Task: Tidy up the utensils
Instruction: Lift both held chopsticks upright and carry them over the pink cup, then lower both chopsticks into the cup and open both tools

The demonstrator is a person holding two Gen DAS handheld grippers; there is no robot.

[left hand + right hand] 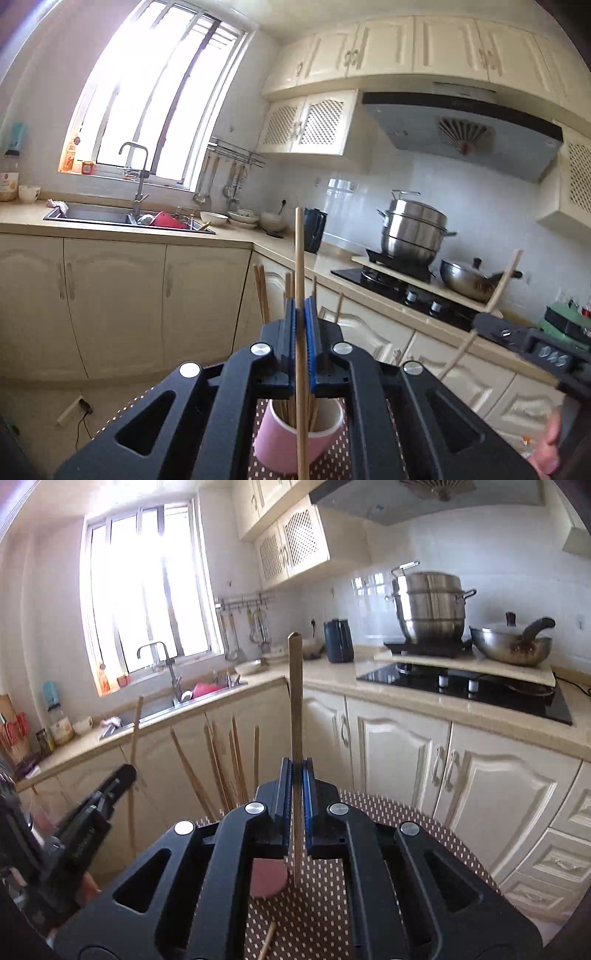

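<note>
two chopsticks lifted, one in each gripper

nearest in the left wrist view, the left gripper (303, 325) is clamped on a long pale wooden chopstick (300, 266) held upright, its lower end hanging in front of the pink cylindrical cup with a white inside (291, 439). that cup stands on the brown white-dotted surface (338, 458) and holds a bundle of darker wooden chopsticks (218, 764). in the right wrist view, the right gripper (297, 786) is closed on a darker flat-topped wooden chopstick (295, 686), also upright, its tip clear above the surface beside a round pink coaster-like disc (267, 878). one loose wooden chopstick (267, 939) lies on the surface near the bottom edge.

the step in hand looks like carrying a stick in each gripper, held clear of the cup. the next move probably calls for keeping each stick vertical and lining its lower tip over whichever holder it belongs in before letting go.

farther off are cream cabinets, a steel sink (99, 214) and a stacked steel steamer pot (413, 232). faint embossed writing on the left gripper's side is unreadable.
</note>
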